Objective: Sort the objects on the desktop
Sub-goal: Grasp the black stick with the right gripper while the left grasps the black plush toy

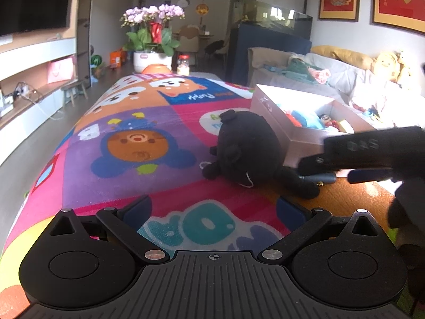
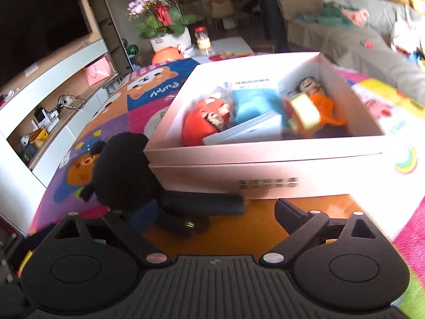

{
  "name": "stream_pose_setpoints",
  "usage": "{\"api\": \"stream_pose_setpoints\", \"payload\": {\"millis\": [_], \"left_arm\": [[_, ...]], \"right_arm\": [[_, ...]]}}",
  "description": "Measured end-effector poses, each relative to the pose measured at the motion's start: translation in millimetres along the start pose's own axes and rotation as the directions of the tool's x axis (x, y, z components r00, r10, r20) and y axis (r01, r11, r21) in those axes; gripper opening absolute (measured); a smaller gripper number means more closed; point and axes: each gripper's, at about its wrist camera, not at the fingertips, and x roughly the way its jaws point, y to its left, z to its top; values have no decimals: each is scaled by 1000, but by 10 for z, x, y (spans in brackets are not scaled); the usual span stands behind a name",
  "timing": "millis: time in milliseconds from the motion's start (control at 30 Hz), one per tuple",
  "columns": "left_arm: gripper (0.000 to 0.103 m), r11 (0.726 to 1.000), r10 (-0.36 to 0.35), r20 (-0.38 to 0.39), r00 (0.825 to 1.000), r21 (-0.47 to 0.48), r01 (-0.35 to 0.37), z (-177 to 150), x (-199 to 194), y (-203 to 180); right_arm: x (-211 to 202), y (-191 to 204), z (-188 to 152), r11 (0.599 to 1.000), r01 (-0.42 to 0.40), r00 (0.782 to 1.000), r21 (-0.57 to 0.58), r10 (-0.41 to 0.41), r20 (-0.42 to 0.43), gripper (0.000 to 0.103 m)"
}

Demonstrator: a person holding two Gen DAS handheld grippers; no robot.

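Observation:
A black plush toy (image 1: 247, 148) lies on the colourful cartoon mat (image 1: 138, 122), against the left side of an open pink box (image 1: 305, 138). In the right wrist view the plush toy (image 2: 122, 172) sits left of the box (image 2: 265, 167), which holds a red doll (image 2: 204, 119), a blue item (image 2: 252, 103) and an orange figure (image 2: 318, 103). My left gripper (image 1: 213, 208) is open and empty, just short of the toy. My right gripper (image 2: 209, 215) is open, low in front of the box, its left finger close to the toy's dark leg (image 2: 202, 204). It shows in the left wrist view (image 1: 342, 170) beside the toy.
A white pot of pink orchids (image 1: 152, 40), an orange bowl (image 1: 156, 68) and a jar (image 1: 183, 65) stand at the mat's far end. A TV shelf (image 1: 32, 74) runs along the left. A sofa (image 1: 358, 79) with clothes and plush toys lies to the right.

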Motion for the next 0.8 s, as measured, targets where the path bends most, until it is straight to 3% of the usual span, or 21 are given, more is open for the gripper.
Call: {"api": "stream_pose_setpoints", "payload": {"millis": [100, 233, 333, 433, 600, 800], "left_arm": [[103, 1000, -3, 5, 1000, -7, 3, -3, -11, 10], [103, 1000, -3, 5, 1000, -25, 4, -1, -16, 32], [103, 1000, 0, 4, 1000, -29, 1, 4, -19, 31], [103, 1000, 4, -6, 1000, -17, -4, 12, -5, 12], [103, 993, -9, 15, 1000, 117, 8, 89, 20, -226], [103, 974, 4, 58, 998, 224, -17, 386, 301, -522]], "right_arm": [[105, 138, 32, 1000, 19, 1000, -21, -19, -5, 94], [206, 212, 20, 995, 50, 998, -81, -52, -25, 77], [107, 86, -26, 992, 25, 999, -121, -28, -28, 75], [-86, -185, -111, 989, 70, 997, -128, -72, -11, 75], [-469, -642, -345, 983, 93, 996, -156, -90, 25, 75], [-636, -734, -602, 970, 110, 989, -215, -85, 122, 80]]}}
